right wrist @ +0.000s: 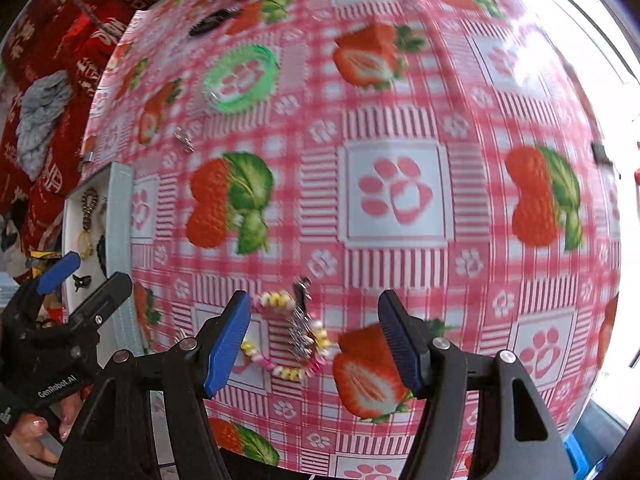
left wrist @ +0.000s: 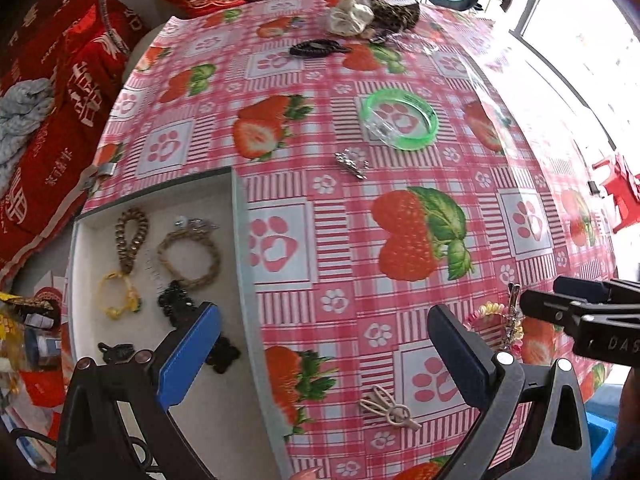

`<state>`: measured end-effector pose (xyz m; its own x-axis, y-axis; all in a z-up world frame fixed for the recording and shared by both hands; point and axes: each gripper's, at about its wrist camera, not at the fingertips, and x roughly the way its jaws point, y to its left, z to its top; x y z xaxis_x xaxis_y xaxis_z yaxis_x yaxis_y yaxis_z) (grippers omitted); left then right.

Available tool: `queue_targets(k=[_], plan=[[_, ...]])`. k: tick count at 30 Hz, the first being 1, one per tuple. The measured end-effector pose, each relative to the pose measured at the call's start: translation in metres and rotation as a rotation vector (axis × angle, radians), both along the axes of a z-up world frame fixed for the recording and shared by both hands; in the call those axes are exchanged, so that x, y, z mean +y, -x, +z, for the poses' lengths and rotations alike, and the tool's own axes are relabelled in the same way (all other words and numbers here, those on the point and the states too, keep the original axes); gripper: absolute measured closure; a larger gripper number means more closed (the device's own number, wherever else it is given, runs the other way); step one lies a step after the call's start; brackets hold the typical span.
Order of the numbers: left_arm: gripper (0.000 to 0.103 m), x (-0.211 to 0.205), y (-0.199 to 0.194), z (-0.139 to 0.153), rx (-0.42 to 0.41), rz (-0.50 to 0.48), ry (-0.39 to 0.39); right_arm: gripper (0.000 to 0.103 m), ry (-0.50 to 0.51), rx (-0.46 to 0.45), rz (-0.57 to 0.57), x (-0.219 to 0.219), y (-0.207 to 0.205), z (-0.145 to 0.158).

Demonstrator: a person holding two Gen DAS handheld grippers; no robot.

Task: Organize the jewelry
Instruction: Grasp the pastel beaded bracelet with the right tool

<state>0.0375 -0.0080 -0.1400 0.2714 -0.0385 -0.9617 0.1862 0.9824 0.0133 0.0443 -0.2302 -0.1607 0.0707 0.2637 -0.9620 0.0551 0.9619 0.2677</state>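
Right gripper (right wrist: 314, 340): jaws spread and released, nothing grasped. A pastel bead bracelet (right wrist: 288, 336) with a silver clip (right wrist: 301, 332) on it lies on the bench (right wrist: 400, 128) between the two pads, at 12 o'clock from the jaws, touching neither pad. The view is blurred.

Left gripper (left wrist: 324, 352): jaws fully spread, empty. The left pad hangs over the right edge of the white tray (left wrist: 240, 240), the right pad over the tablecloth. A beige hair clip (left wrist: 390, 412) lies on the cloth between the pads, nearer the right one, not gripped.

In the tray, at 10 o'clock from the left jaws: black pieces (left wrist: 176, 304) nearest, then a yellow bracelet (left wrist: 116, 296), a braided rope bracelet (left wrist: 188, 256) and a brown chain (left wrist: 130, 240).

Farther out at 12 o'clock: a small silver brooch (left wrist: 352, 164), then a green bangle (left wrist: 398, 118), a black hair tie (left wrist: 316, 48), and at the far edge a cream scrunchie (left wrist: 350, 18) touching a leopard-print one (left wrist: 394, 12).
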Motion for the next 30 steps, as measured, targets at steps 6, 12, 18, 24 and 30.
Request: queue_targets(k=[6, 12, 18, 24, 30], plan=[[0.000, -0.005, 0.001, -0.011, 0.035, -0.002, 0.004, 0.037, -0.022, 0.007, -0.025, -0.003, 0.004, -0.010], [0.000, -0.011, 0.000, -0.019, 0.062, -0.012, 0.018, 0.054, -0.029, 0.002, -0.017, 0.004, -0.002, -0.017], [0.002, -0.022, 0.008, -0.021, 0.078, -0.047, 0.032, 0.069, -0.024, 0.006, 0.008, 0.010, -0.004, -0.024], [0.003, -0.036, 0.015, -0.028, 0.104, -0.085, 0.046, 0.087, -0.019, 0.002, 0.023, 0.010, -0.004, -0.026], [0.013, -0.054, 0.019, -0.037, 0.133, -0.145, 0.060, 0.092, -0.053, -0.004, -0.011, 0.000, -0.002, -0.025]])
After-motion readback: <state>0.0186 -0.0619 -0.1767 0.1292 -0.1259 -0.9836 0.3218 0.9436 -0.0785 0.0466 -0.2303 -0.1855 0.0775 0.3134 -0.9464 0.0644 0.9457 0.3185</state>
